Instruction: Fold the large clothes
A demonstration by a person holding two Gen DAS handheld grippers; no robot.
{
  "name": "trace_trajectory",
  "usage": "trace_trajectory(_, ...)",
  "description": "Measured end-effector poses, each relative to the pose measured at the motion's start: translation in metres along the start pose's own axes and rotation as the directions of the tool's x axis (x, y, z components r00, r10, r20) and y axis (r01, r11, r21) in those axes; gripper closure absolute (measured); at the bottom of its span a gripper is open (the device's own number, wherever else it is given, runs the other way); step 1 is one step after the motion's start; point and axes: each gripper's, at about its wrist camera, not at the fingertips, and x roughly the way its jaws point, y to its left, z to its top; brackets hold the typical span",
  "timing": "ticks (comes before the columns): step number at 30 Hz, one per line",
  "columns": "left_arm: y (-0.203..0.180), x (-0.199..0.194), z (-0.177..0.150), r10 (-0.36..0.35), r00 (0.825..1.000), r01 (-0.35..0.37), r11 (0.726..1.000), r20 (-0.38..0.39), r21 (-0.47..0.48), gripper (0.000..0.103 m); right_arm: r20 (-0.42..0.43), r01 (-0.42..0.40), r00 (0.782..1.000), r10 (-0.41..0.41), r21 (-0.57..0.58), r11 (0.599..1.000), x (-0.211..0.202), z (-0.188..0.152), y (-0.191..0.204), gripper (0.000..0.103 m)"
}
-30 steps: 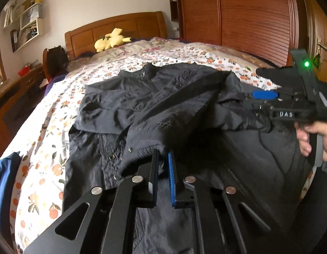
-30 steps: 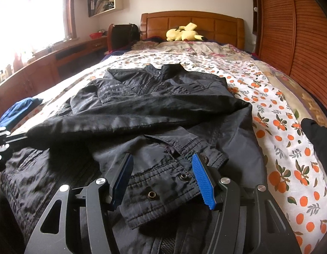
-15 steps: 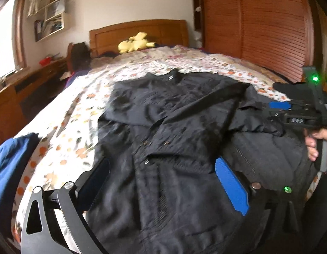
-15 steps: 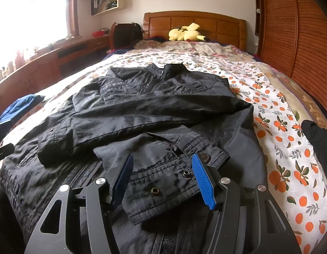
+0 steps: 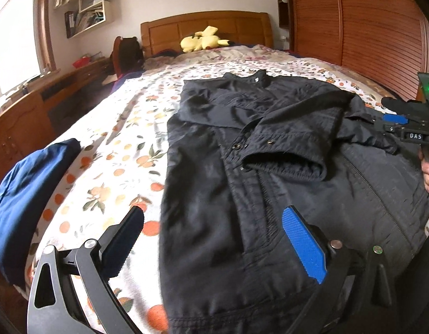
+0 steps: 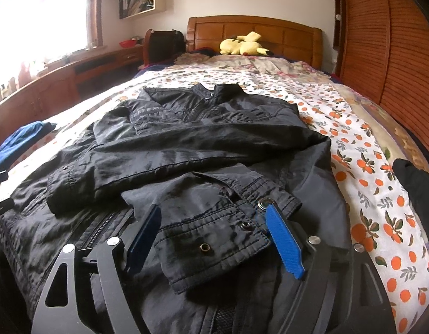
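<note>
A black jacket (image 5: 270, 144) lies front-up on the bed, collar toward the headboard, with both sleeves folded across its chest. My left gripper (image 5: 214, 233) hangs wide open over the jacket's lower left part, with nothing between its pads. In the right wrist view, my right gripper (image 6: 214, 222) sits low over the near sleeve cuff (image 6: 214, 231). Its jaws are opening, and the cuff lies slack between the pads. The left wrist view shows the right gripper (image 5: 406, 128) at the jacket's right edge, held by a hand (image 5: 428, 172).
The flowered bedspread (image 5: 117, 144) is bare left of the jacket. A folded blue garment (image 5: 28, 189) lies at the bed's left edge. A yellow plush toy (image 6: 242, 46) rests by the headboard. A wooden wardrobe (image 6: 395, 41) runs along the right, and a dark item (image 6: 417, 186) lies at right.
My left gripper let go of the sleeve cuff, opened wide and slid left toward the jacket's lower left side. The right gripper stayed put while its jaws spread wider around the other cuff.
</note>
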Motion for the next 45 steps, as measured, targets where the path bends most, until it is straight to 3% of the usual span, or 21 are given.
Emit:
trace_trajectory(9, 0.014, 0.000, -0.009, 0.009, 0.999, -0.009, 1.000, -0.037, -0.001, 0.003, -0.007, 0.026, 1.000, -0.026, -0.035, 0.999, -0.028, -0.010, -0.006, 0.028)
trace_trajectory(18, 0.017, 0.005, -0.016, 0.014, 0.997, -0.015, 1.000, -0.071, -0.001, 0.003, -0.081, 0.109, 0.990, -0.112, -0.032, 0.993, -0.064, -0.052, -0.050, 0.028)
trace_trajectory(23, 0.017, 0.009, -0.020, 0.020, 0.996, -0.020, 1.000, -0.088, 0.000, 0.003, -0.120, 0.115, 0.986, -0.117, -0.018, 0.993, -0.077, -0.066, -0.068, 0.029)
trace_trajectory(29, 0.019, 0.011, -0.027, 0.015, 0.994, -0.017, 1.000, -0.104, -0.014, 0.003, -0.197, 0.083, 0.976, -0.088, -0.032, 0.996, -0.074, -0.080, -0.068, 0.039)
trace_trajectory(33, 0.023, 0.008, -0.031, 0.000, 0.994, -0.003, 1.000, -0.109, -0.031, 0.003, -0.176, 0.048, 0.983, -0.050, -0.017, 0.999, -0.082, -0.078, -0.064, 0.067)
trace_trajectory(38, 0.026, -0.001, -0.036, -0.020, 0.994, 0.015, 0.999, -0.111, -0.045, 0.003, -0.159, 0.030, 0.987, -0.030, 0.000, 1.000, -0.089, -0.078, -0.059, 0.067)
trace_trajectory(45, 0.024, -0.015, -0.044, -0.076, 0.991, 0.071, 0.996, -0.114, -0.053, 0.039, -0.179, 0.026, 0.983, -0.026, -0.001, 1.000, -0.083, -0.086, -0.058, 0.063)
